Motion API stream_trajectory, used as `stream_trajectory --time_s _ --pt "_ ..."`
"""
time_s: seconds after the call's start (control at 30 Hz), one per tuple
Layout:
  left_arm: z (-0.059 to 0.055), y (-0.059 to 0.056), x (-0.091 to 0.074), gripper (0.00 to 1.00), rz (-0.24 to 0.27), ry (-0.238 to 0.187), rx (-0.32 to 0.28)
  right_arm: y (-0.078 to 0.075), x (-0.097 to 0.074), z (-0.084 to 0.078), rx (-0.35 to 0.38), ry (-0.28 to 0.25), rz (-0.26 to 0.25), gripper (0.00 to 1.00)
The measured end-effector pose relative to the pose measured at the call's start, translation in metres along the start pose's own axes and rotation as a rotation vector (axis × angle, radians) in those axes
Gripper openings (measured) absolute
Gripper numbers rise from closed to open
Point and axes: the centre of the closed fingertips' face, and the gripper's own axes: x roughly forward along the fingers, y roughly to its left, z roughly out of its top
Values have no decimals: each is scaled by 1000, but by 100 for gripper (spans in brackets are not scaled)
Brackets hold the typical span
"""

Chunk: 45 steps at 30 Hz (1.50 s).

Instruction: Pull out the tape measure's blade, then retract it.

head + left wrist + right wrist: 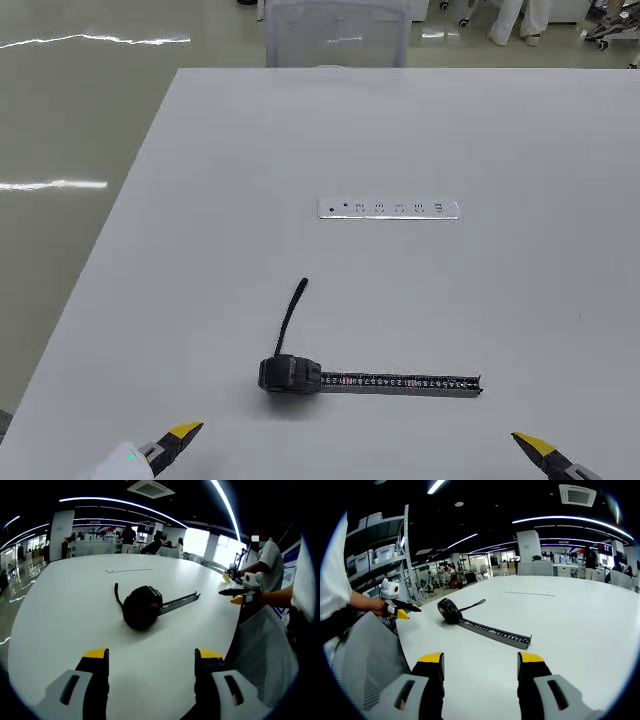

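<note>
head view: tape measure left, blade runs out rightward.

There is one tape measure with one blade and one black strap, one long white strip, one chair, one white surface, and two grippers, the left gripper and the right gripper.

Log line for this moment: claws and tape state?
left claw: open, empty | right claw: open, empty | black tape measure: lying on white table, blade extended
</note>
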Motion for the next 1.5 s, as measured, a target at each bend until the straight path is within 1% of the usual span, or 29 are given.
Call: stream_trajectory --time_s 0.17,0.37,0.47,0.6,0.77,0.9,1.0,1.17,1.23,1.3,1.43,1.5 --pt "1 3 5 68 20 2 -6 0 3 1 -3 1 4 59" --pt "5 4 9 69 34 -4 -15 0 6 2 -14 4 7 59" --pt "7 7 11 70 49 -4 -17 -1 6 4 -18 4 6 59" --pt "11 9 13 71 58 -8 -26 -3 7 4 -19 3 4 59" --pt "15 8 17 71 57 -2 -25 -5 7 3 -20 5 4 60" --pt "15 9 21 71 59 0 -32 -7 7 3 -20 7 3 60" --pt "17 6 22 71 59 9 -26 -9 8 3 -20 8 1 60" --pt "18 6 24 72 64 13 -32 -10 9 4 -23 10 2 60" --pt "17 8 25 72 70 14 -31 -10 9 4 -24 11 4 60" --pt "18 8 26 72 68 11 -43 -11 10 5 -25 12 5 60" --pt "19 9 25 72 76 16 -46 -11 13 5 -30 16 11 60" --pt "17 12 27 72 81 19 -50 -11 14 6 -31 16 13 60"
